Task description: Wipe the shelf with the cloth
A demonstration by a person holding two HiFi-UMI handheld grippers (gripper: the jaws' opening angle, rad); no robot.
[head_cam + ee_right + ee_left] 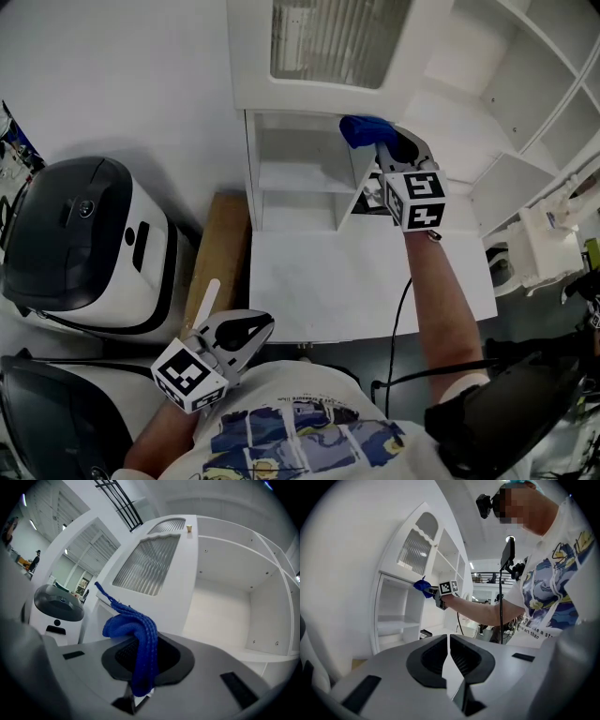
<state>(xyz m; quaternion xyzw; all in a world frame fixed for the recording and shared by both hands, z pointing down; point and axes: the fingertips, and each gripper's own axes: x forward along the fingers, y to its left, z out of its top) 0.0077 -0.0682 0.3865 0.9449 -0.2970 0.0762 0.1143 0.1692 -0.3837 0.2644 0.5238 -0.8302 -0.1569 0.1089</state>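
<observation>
Your R gripper (pixel 382 150) is clamped on the blue cloth (pixel 361 129), up by the cabinet's open front. This looks like the approach step. L gripper (pixel 246 330) is closed on nothing, low by you. Next: lower cloth onto shelf (pixel 300 178), press, sweep.

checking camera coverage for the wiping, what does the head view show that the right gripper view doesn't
Only the head view: the left tool low by the person's printed shirt, and a wooden board beside the shelf unit. Only the right gripper view: the right tool shut on the blue cloth, seen close up, and a small cup on top of the cabinet. Both: the cloth, the ribbed glass door, the white shelves and the dark-topped machine.
</observation>
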